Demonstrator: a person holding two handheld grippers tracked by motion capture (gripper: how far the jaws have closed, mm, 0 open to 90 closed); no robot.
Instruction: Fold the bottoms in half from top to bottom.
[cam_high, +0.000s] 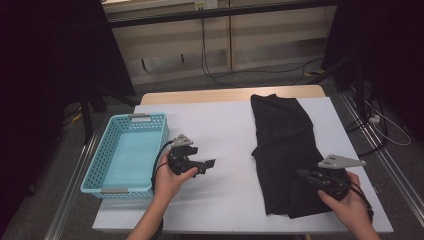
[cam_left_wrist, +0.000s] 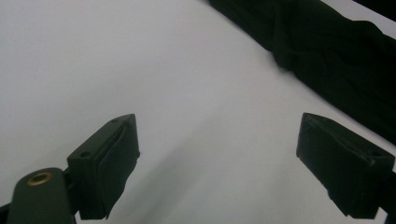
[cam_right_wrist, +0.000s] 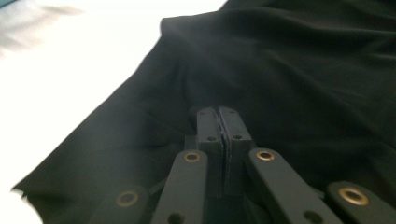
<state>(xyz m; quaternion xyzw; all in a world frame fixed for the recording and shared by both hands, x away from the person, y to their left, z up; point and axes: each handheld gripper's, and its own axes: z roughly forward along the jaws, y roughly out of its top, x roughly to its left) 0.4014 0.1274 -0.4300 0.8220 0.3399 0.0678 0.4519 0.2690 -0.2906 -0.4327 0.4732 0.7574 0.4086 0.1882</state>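
Note:
A black cloth (cam_high: 282, 135) lies lengthwise on the right half of the white table cover (cam_high: 220, 125), folded and creased. My right gripper (cam_high: 301, 174) rests low over the cloth's near right part. In the right gripper view its jaws are pressed together at the tips (cam_right_wrist: 218, 112), with the black cloth (cam_right_wrist: 280, 60) gathered in folds right at them, so it looks pinched. My left gripper (cam_high: 207, 166) hovers over bare cover left of the cloth, jaws wide apart and empty (cam_left_wrist: 218, 122). The black cloth (cam_left_wrist: 336, 46) crosses the top right of the left gripper view.
A light blue plastic basket (cam_high: 97, 160) stands empty at the table's left edge, just left of my left hand. Beyond the table's far edge are cables on the floor and a wall; dark curtains hang on both sides.

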